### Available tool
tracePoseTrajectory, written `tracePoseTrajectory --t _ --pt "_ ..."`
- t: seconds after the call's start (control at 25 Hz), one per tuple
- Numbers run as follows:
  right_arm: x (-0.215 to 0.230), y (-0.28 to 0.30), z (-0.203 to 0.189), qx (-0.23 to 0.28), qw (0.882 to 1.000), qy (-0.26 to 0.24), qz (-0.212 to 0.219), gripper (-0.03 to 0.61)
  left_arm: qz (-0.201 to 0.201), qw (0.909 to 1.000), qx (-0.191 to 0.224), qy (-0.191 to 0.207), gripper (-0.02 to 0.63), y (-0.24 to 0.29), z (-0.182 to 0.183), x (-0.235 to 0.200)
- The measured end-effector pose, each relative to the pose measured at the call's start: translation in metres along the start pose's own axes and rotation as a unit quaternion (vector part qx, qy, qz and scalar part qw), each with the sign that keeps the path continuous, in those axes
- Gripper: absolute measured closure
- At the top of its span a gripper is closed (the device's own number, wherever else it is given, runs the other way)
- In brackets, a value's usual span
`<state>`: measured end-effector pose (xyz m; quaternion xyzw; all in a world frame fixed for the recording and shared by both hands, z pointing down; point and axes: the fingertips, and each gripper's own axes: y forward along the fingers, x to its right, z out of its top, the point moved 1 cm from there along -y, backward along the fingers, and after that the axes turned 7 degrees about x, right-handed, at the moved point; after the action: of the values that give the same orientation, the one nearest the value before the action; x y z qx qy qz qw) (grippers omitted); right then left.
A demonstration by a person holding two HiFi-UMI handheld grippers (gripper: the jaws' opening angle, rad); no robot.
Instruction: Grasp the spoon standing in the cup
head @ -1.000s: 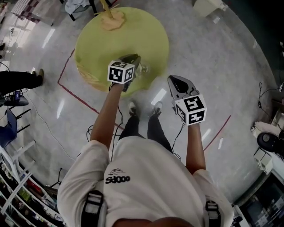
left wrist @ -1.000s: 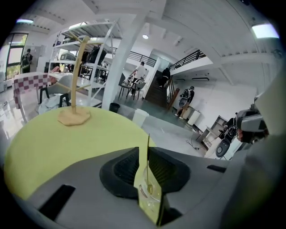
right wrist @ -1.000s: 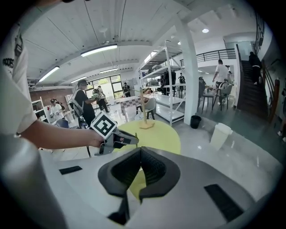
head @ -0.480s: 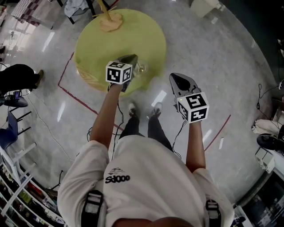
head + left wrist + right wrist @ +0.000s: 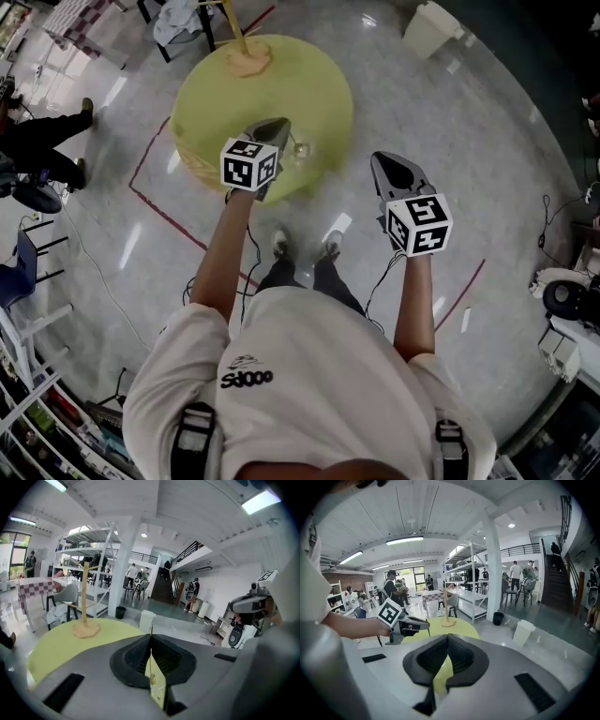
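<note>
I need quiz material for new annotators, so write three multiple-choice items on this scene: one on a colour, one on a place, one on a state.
1. The top of the round table is:
A red; B yellow-green; C blue.
2. The right gripper hangs over:
A the table; B the glossy grey floor; C a chair.
3. The jaws of the left gripper are:
A wide apart and empty; B closed on a cloth; C closed on the thin gold-coloured spoon.

Answers:
1. B: the head view shows a yellow-green top.
2. B: it is past the table's edge, with floor beneath.
3. C: the left gripper view shows the handle in the seam between the jaws.
</note>
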<state>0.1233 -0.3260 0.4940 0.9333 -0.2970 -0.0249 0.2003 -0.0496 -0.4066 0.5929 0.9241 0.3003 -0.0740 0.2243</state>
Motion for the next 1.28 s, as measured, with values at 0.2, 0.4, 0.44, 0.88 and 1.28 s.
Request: tracePoseTrajectory --t 0.2,0.4,0.44,0.88,1.28 --pt "-0.008 -0.009 0.027 0.028 0.999 -0.018 -0.004 0.557 0.0 0.9988 0.045 0.021 0.581 -0.031 0.046 0.014" --pt "-0.016 -0.013 0.052 0.05 0.998 -0.037 -0.002 0.557 0.008 0.9955 0.082 0.048 0.581 -0.067 0.083 0.02" --pt "-0.018 -0.013 0.057 0.056 0.998 -0.041 0.0 0.557 0.013 0.9946 0.087 0.054 0.581 -0.074 0.09 0.019" --pt "-0.043 -0.018 0.109 0.108 0.99 -0.081 0.035 0.557 0.03 0.9845 0.154 0.079 0.581 -0.137 0.14 0.045" --pt "-0.068 -0.026 0.14 0.135 0.983 -0.11 0.055 0.557 0.03 0.9753 0.182 0.121 0.581 -0.17 0.176 0.065"
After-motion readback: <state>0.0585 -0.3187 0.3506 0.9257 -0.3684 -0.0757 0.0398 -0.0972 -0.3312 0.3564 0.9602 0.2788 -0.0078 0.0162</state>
